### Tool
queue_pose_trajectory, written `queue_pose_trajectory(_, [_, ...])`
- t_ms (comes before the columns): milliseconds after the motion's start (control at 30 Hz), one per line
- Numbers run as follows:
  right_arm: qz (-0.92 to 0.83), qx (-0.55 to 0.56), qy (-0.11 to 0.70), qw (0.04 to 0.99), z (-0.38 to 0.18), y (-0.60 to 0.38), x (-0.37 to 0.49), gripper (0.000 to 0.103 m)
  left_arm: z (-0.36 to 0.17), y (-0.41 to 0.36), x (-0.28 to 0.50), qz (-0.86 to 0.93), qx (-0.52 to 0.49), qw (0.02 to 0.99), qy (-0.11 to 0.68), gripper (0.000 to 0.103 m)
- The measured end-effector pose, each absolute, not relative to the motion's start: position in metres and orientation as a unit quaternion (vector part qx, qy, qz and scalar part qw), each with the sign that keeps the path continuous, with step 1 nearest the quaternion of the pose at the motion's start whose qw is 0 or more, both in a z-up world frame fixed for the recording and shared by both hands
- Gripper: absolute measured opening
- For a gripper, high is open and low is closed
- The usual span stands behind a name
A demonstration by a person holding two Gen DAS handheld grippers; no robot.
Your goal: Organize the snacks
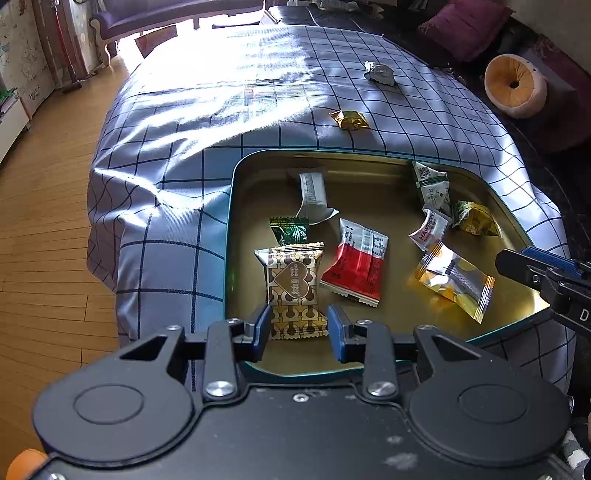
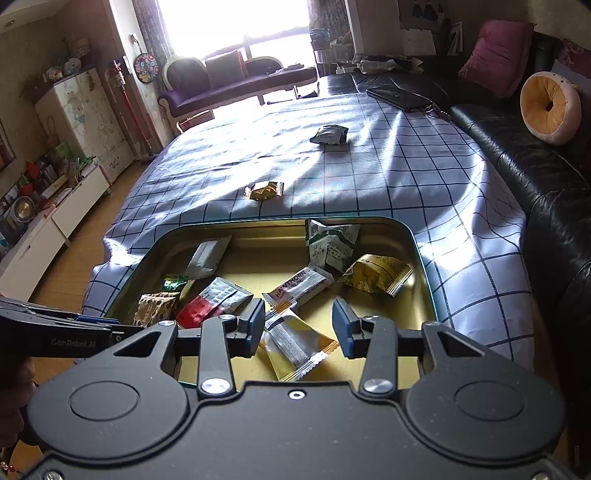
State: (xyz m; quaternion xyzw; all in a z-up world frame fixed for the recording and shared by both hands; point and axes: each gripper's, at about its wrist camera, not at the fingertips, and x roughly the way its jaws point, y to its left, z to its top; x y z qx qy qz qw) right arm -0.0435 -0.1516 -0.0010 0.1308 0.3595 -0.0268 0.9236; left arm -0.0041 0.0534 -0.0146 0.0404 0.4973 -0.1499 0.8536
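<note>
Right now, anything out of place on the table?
Yes. Two snacks lie loose on the checked cloth, outside the tin: a gold packet just past its far rim and a crumpled silver packet farther back. The rest sit in the tin, jumbled. Both tools are open and empty.

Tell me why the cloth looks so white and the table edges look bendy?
Left wrist view: sunlight washes out the blue checked tablecloth. Right wrist view: the bright window glares white; the fisheye lens curves the teal-rimmed gold metal tray in both views.
</note>
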Motion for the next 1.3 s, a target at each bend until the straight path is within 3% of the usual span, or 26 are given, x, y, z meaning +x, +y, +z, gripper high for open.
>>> queue_pose_trajectory(933, [-0.023,0.141,0.401,0.905,-0.018,-0.153,-0.037,0.051,-0.022,0.049,-0.002,-0.148,0.051,0.845,0.511,0.034])
queue_pose_trajectory(1300, [-0.015,0.148,0.364,0.92,-0.017,-0.157,-0.042,0.051,-0.017,0.053,-0.001,-0.147,0.042,0.846,0.511,0.033])
